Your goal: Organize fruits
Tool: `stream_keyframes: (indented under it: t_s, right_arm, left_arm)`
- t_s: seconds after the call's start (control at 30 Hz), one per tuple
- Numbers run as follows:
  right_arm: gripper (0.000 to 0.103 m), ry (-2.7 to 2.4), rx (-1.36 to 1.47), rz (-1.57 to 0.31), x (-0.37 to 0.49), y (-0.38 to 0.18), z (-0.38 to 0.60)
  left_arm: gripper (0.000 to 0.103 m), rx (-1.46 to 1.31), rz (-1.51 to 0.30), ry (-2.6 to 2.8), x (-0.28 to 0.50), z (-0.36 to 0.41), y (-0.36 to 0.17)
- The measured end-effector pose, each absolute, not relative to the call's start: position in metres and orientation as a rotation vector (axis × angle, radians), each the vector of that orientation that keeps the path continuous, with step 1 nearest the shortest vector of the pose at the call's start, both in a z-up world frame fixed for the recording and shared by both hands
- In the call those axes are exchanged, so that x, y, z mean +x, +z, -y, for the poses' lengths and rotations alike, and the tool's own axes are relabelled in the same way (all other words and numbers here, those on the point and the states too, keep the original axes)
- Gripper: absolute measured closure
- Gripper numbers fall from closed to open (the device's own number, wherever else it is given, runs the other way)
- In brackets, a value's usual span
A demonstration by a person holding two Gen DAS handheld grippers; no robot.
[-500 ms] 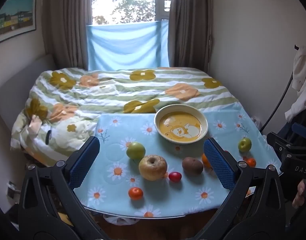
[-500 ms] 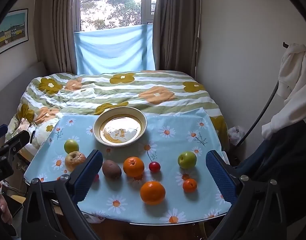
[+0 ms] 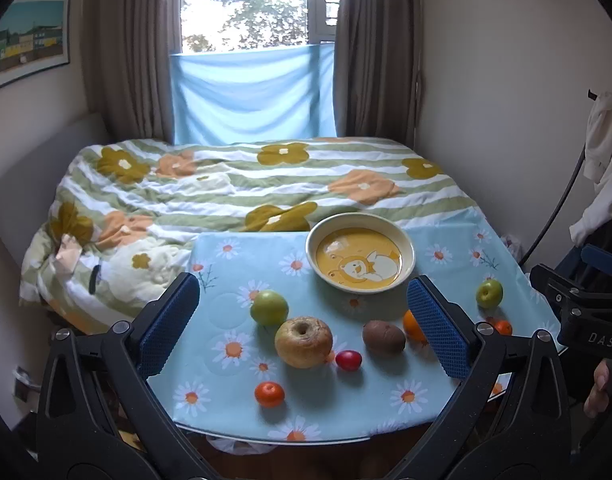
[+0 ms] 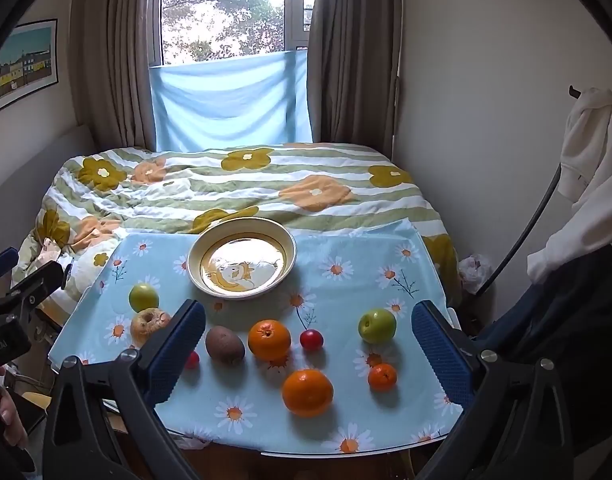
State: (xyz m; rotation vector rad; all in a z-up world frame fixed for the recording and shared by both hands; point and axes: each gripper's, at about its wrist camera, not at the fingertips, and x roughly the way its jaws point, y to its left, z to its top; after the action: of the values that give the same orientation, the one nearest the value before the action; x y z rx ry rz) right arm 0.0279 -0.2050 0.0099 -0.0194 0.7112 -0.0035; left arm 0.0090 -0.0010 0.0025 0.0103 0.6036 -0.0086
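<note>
We hold the left gripper and the right gripper above the near edge of the worktop, each with its jaws spread wide apart and nothing between them.

On the daisy-print cloth we count ten fruits, all loose and none in the bowl:
- two green apples, one on the left and one on the right;
- one yellowish apple, just near of the left green one;
- one brown kiwi;
- two large oranges;
- two small tangerines;
- two small red fruits.

The one bowl stands at the far middle of the cloth. Beyond the worktop lies a bed with a flowered cover.
</note>
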Motion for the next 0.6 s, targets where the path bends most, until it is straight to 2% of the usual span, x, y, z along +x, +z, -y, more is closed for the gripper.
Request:
stream_keyframes:
  t_s: [0.6]
  right_arm:
    - [0.0,-0.001,-0.017,-0.714,0.0297,0.0078,0.2062]
  left_arm:
    - [0.0,0.007,-0.605,-0.013,0.0111,0.0029,0.0004]
